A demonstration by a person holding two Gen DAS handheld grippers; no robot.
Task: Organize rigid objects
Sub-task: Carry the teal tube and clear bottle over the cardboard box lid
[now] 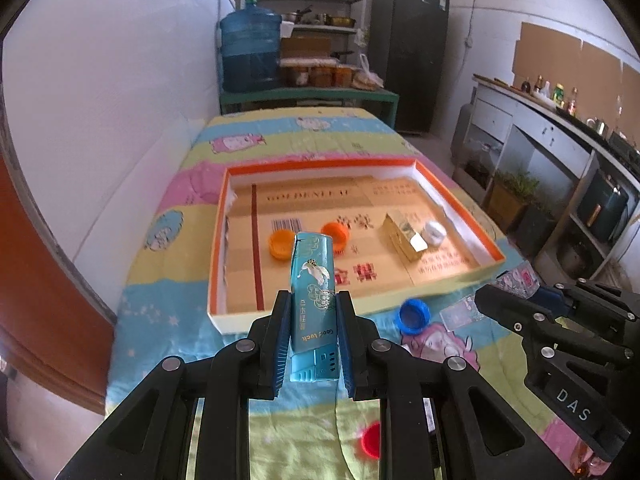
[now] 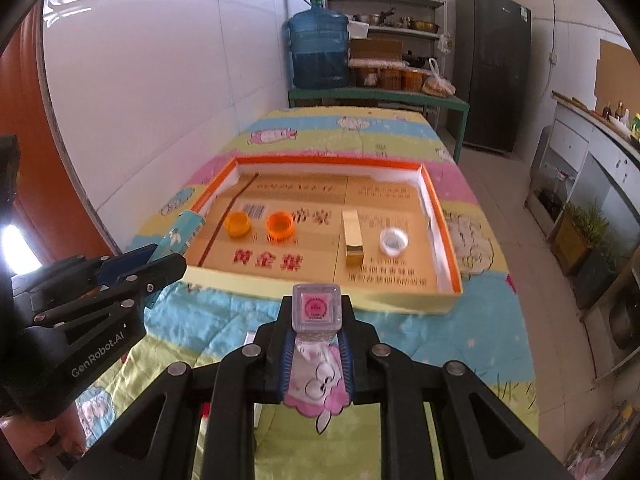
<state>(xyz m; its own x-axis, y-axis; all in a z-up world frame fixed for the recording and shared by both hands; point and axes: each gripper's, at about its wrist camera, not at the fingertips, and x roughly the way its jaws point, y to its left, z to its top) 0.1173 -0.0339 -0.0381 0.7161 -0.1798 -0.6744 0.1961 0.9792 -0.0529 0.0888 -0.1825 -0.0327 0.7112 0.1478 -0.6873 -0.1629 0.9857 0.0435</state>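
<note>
My left gripper (image 1: 313,300) is shut on a tall turquoise lighter (image 1: 313,296) and holds it upright above the quilt, just before the near wall of the orange-rimmed box (image 1: 218,240). My right gripper (image 2: 316,304) is shut on a pink cartoon-printed lighter (image 2: 316,312), its clear end pointing forward. In the box lie two orange caps (image 2: 237,224) (image 2: 281,225), a gold packet (image 2: 353,236) and a white cap (image 2: 394,240). The left gripper with the turquoise lighter (image 2: 182,234) shows at the left of the right wrist view. The right gripper (image 1: 516,286) shows at the right of the left wrist view.
A blue cap (image 1: 413,315) and a red cap (image 1: 370,439) lie on the patterned quilt (image 1: 168,320) in front of the box. A white wall runs along the left. A green table with a water jug (image 2: 319,50), shelves, a dark fridge (image 2: 492,68) and a counter stand beyond.
</note>
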